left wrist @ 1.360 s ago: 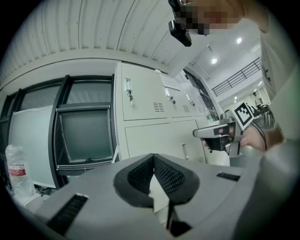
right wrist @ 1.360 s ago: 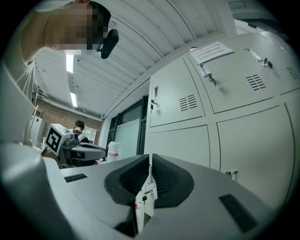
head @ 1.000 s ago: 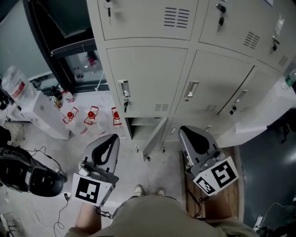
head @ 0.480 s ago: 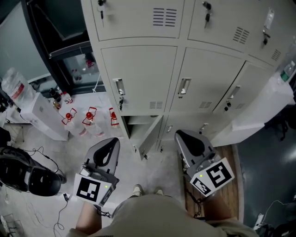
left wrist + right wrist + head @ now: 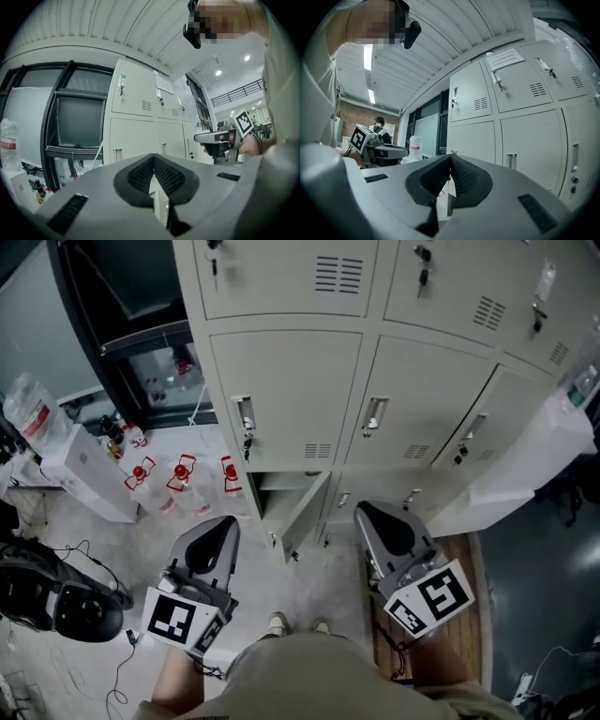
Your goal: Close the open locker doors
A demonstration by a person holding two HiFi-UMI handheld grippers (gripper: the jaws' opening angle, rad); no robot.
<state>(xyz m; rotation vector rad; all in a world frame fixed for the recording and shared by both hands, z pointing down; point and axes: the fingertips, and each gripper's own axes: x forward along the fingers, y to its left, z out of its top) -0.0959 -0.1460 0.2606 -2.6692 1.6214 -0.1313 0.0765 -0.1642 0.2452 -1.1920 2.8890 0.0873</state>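
— Down in the bottom row of the lockers (image 5: 291, 390), left column, one door (image 5: 307, 510) stands swung out toward the person. Is anything on it yet?

— No. I'd call this the approach. The left gripper (image 5: 221, 529) and right gripper (image 5: 375, 517) both point at the lockers, one on each side of the door, and neither touches it.

— And the jaws?

— Both pairs are pressed together with nothing between them. Each gripper view shows the pads meeting at the tip.

— So what does the next move call for?

— A push, I think, not a grip. Closed jaws make a blunt nose. The door seems hinged on its right, so its outer face would turn toward the right gripper. That one could press near the free edge and swing the door back flush.

— Any writing to read?

— A paper notice (image 5: 505, 58) is stuck on an upper locker, but its print is too small to read. The bottles (image 5: 183, 474) on the floor have red labels, also unreadable. The markers (image 5: 431, 601) on the gripper cubes are only black-and-white patterns, no words.
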